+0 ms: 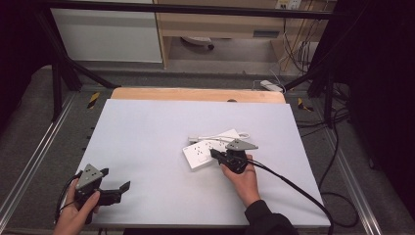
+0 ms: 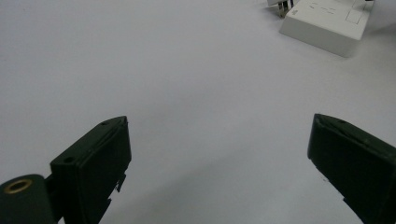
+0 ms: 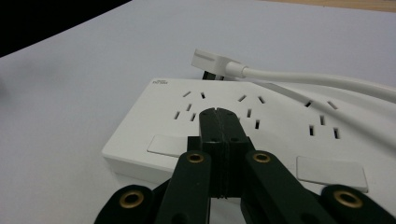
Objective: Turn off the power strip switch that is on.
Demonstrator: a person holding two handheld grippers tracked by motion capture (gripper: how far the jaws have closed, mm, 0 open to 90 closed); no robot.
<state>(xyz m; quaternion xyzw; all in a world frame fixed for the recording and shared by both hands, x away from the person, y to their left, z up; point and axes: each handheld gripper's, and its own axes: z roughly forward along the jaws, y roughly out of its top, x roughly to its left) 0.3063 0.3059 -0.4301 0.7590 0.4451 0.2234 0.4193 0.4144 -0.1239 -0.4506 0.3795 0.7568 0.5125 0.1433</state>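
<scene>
At the near left corner of the white table top [image 1: 147,142], the left gripper [image 1: 117,188] rests in the person's left hand [image 1: 73,215]. Its jaws stand spread wide apart with nothing between them, only bare white surface under and ahead of them. In the left gripper view the power strip [image 2: 327,21] lies well ahead, up toward the far right corner of the picture.

Moving right, the middle of the table top is plain white surface. Then comes the power strip [image 1: 208,152], a flat white block lying right of centre, with its long side running slantwise. In the right gripper view its top shows groups of socket slots and flat rectangular switches [image 3: 164,143]. Its white plug [image 3: 212,60] and cable [image 3: 317,81] lie just behind it, the cable running off to the right.

At the near right edge of the strip sits the right gripper [image 1: 215,154], held in the person's right hand [image 1: 242,178]. Its jaws are pressed together, pinching nothing, and their joined tips [image 3: 218,122] rest over the top face of the strip, between the socket slots. Whether the tips actually touch the face I cannot tell.
</scene>
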